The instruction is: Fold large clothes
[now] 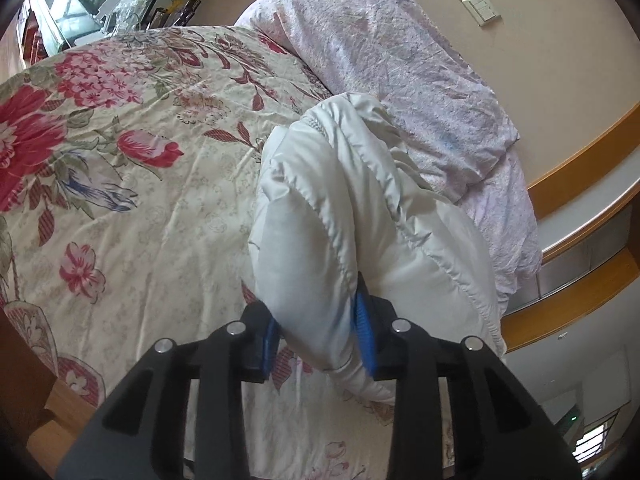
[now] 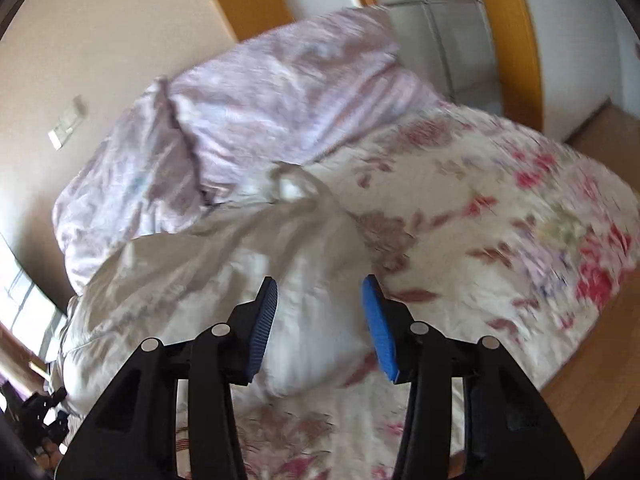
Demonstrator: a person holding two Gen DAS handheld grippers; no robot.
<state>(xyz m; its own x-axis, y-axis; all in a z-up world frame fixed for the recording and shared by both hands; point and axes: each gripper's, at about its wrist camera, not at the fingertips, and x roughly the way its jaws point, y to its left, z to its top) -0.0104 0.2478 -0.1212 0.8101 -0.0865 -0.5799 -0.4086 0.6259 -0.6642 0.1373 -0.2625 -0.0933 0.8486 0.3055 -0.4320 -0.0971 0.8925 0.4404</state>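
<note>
Left gripper (image 1: 320, 332) fingers pinched on white puffy jacket (image 1: 352, 216) bunched on bed (image 1: 140, 168) beside lilac duvet (image 1: 392, 60), its far end hidden; right gripper (image 2: 320, 328) fingers wide apart, empty, over blurred jacket.

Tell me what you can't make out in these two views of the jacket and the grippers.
- Left wrist view: the jacket bulges between the left gripper pads, hiding the gripped part and the floral bedspread beneath.
- Right wrist view: motion blur smears the jacket's seams; whether the open right gripper touches it is unclear.
- Jacket's lower left end: cut off near the edge, right wrist view.
- Shelf clutter: too small.
</note>
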